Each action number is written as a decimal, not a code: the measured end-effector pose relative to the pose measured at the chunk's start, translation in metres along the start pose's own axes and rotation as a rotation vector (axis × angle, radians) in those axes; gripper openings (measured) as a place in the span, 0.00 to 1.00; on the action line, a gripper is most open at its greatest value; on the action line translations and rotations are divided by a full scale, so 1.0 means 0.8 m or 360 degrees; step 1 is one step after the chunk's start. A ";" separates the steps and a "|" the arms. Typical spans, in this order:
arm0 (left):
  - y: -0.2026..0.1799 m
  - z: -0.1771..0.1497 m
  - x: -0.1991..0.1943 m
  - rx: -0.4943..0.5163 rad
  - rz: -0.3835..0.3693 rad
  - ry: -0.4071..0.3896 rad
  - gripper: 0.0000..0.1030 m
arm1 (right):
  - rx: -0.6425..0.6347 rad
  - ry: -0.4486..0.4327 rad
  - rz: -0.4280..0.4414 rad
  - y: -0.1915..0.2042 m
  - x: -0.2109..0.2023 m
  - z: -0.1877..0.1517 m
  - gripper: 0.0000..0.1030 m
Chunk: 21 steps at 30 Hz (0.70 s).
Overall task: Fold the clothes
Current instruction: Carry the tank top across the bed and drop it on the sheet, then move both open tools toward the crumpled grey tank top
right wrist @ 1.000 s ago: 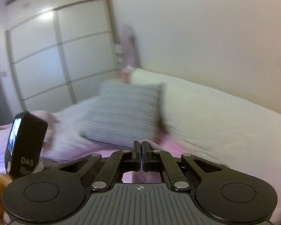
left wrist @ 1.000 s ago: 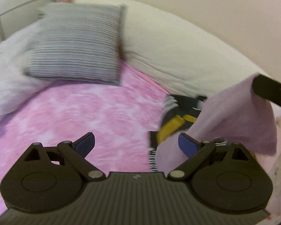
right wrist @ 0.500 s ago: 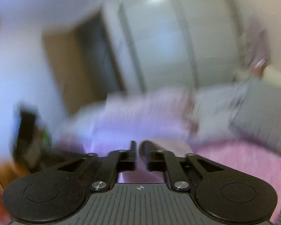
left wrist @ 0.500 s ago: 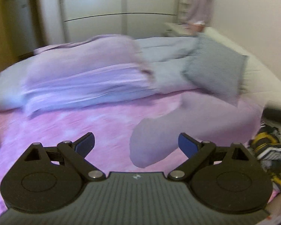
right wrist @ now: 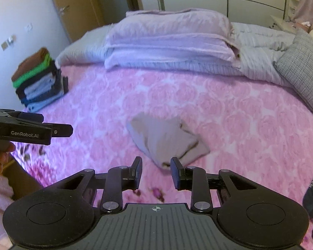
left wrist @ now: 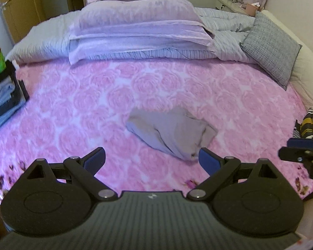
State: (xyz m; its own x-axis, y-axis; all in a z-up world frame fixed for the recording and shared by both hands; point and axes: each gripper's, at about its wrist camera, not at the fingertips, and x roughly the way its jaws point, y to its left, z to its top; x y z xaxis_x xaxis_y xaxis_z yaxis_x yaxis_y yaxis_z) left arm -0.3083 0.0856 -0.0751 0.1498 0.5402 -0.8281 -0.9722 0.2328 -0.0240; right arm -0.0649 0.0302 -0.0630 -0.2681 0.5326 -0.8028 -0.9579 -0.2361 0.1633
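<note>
With the crumpled beige garment [left wrist: 171,133] lying mid-bed on the pink rose-patterned blanket [left wrist: 77,108], each empty, open hand-held gripper (left [left wrist: 151,159], right [right wrist: 156,173]) should probably pinch a separate edge and spread it flat first.

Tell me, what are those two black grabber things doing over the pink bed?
A person is folding clothes with a grabber in each hand. Right now both the left grabber and the right grabber are open and holding nothing. A crumpled beige garment lies loose in the middle of the pink blanket, not folded yet. A neat stack of folded clothes sits at the bed's left side, and a striped pile waits on the right.
</note>
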 end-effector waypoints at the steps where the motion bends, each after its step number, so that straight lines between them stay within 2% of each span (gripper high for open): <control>1: -0.002 -0.004 -0.002 -0.0006 -0.0005 0.0004 0.91 | -0.0016 0.0009 -0.0005 0.006 -0.001 -0.004 0.27; 7: -0.019 -0.019 -0.006 -0.0034 0.0009 0.0023 0.91 | -0.0094 0.0072 0.0000 0.014 0.003 -0.023 0.30; 21: -0.074 -0.048 -0.017 -0.0077 0.0127 0.0047 0.91 | -0.0179 0.0166 0.0089 -0.025 0.004 -0.053 0.34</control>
State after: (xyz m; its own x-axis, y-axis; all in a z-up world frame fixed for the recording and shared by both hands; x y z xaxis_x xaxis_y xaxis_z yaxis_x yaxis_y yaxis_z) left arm -0.2600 0.0334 -0.0841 0.0669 0.5312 -0.8446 -0.9885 0.1502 0.0161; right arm -0.0424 0.0023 -0.0930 -0.3030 0.4300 -0.8505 -0.9227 -0.3556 0.1489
